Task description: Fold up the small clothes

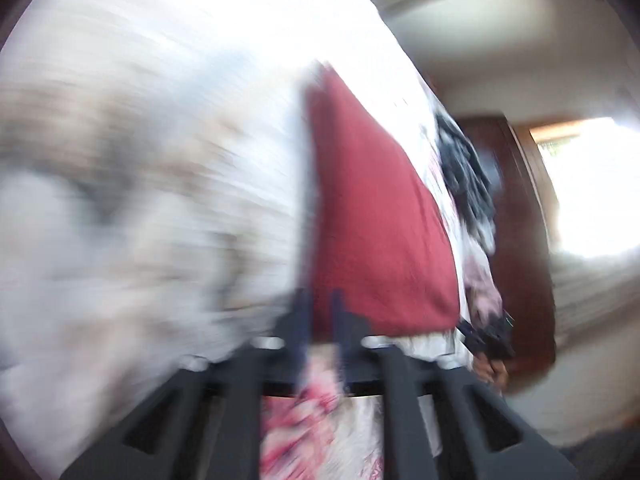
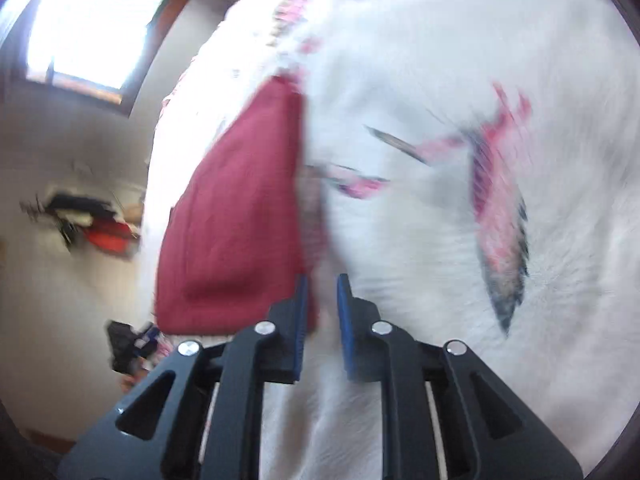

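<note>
While both views blur | red cloth (image 1: 376, 216) lies flat on the white patterned bed cover (image 2: 440, 80) | left tongs (image 1: 320, 320) and right tongs (image 2: 322, 308) each clenched on its near corner | fold apparently just starting — no crease yet.

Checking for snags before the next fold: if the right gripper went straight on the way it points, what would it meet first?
Probably the red cloth: its edge sits at the right gripper, with the white patterned sheet behind. Motion blur leaves depth uncertain.
</note>
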### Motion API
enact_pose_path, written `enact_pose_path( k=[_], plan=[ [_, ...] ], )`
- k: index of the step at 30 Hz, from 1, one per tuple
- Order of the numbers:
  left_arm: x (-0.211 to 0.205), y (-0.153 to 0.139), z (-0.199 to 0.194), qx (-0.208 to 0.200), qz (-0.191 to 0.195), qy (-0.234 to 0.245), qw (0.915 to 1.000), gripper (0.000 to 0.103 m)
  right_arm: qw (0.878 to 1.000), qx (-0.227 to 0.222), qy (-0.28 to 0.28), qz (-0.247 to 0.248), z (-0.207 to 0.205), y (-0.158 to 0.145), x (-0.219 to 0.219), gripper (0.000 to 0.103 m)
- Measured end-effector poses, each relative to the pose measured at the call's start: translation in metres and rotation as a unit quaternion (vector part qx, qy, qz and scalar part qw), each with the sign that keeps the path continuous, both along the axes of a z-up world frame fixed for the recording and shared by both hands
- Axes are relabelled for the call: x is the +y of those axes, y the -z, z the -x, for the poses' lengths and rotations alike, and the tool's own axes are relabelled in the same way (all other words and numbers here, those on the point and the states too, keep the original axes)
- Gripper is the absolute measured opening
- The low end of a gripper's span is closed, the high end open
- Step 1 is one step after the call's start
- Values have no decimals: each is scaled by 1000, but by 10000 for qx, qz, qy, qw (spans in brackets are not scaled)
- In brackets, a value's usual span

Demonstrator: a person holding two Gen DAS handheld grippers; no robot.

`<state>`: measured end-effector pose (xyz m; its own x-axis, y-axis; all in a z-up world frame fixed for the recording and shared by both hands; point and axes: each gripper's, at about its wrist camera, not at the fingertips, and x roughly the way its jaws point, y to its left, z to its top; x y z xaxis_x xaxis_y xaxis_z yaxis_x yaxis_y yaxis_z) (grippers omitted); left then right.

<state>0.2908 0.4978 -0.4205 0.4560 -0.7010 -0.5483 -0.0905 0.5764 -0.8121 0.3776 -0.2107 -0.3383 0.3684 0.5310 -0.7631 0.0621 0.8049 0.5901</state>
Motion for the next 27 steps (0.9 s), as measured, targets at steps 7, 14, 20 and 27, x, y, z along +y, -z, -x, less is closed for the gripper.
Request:
enact_pose_path(
  k=[7,14,20,27],
  plan=[
    [16,-9,29,-374,669,-868,9933,73,8992,-1651,-2444,3231,54,-46,240,90],
    [31,-4,32,-789,1334,-1495,9765,82,7514,-2561,-3976,4602,94,17,413,89],
    [39,3,6,-1208,1811,-1630,9623,84,6411,-3096,-4191,5635,100,61,462,88],
    [34,31,-1,-1303,2244,-1516,9538,84,6011,-3294,-4055,6047,78,83,494,88]
  ],
)
